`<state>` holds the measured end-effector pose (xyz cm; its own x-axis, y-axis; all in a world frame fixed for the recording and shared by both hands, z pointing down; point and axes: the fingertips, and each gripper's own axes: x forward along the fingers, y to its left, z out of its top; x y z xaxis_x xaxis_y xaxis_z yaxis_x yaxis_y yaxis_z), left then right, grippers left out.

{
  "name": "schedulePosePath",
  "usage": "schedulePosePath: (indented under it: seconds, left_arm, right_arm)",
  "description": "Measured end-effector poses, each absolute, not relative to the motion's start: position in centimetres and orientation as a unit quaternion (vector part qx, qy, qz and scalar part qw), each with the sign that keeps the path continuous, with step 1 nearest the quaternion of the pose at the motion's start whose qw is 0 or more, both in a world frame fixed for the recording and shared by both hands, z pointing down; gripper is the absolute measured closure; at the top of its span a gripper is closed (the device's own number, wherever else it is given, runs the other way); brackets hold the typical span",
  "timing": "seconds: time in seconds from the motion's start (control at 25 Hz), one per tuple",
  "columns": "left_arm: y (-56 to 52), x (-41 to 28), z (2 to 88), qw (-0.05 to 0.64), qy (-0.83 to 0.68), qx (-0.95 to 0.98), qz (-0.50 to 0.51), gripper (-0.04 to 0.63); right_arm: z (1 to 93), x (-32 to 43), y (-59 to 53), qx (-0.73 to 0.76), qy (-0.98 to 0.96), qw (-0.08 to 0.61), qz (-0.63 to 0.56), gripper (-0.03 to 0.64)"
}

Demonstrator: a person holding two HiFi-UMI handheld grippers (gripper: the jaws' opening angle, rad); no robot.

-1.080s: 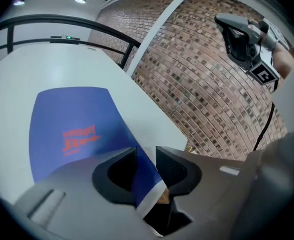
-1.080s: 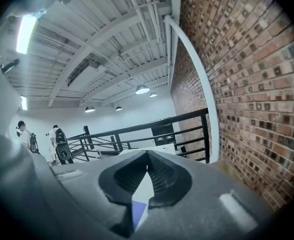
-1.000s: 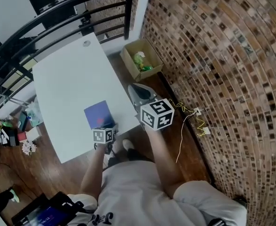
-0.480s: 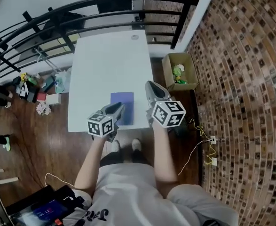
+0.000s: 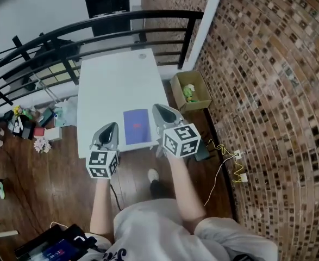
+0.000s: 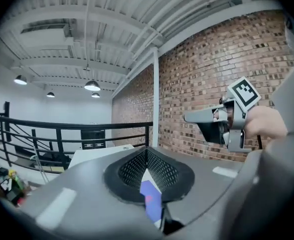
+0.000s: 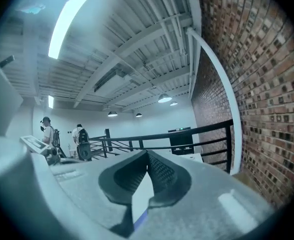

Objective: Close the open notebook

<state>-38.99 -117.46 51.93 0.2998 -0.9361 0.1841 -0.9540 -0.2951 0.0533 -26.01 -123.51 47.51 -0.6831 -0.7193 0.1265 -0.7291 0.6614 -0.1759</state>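
Head view: left gripper (image 5: 111,125) fingers (image 5: 107,135) just closed, right gripper (image 5: 155,107) closed, both empty

My fingers (image 6: 129,170) have black, dimpled, matt pads on smooth grey plastic. The counter (image 5: 107,86) is smooth matt white; the floor (image 5: 56,173) glossy wood; the wall (image 5: 268,91) rough brick.

I've lifted my grey left gripper (image 5: 109,128) off the flat blue notebook (image 5: 136,126); its jaws have just closed, empty.
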Motion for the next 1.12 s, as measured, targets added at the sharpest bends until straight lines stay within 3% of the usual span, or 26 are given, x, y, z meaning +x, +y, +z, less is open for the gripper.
schedulePosePath:
  seconds: [0.36, 0.6, 1.12]
  left_arm:
    - [-104.4, -38.4, 52.3, 0.118, -0.574, 0.810, -0.008, 0.577]
    - [-103.6, -38.3, 46.6, 0.058, -0.584, 0.809, -0.023, 0.577]
    - [-103.8, -33.1, 44.1, 0.041, -0.560, 0.828, -0.011, 0.577]
  right_arm:
    - [52.3, -31.9, -105.6, 0.348, -0.926, 0.118, 0.090, 0.630]
    - [45.0, -34.1, -103.5, 0.319, -0.945, 0.076, 0.002, 0.629]
    - [40.2, -26.4, -106.0, 0.374, -0.927, 0.014, -0.011, 0.626]
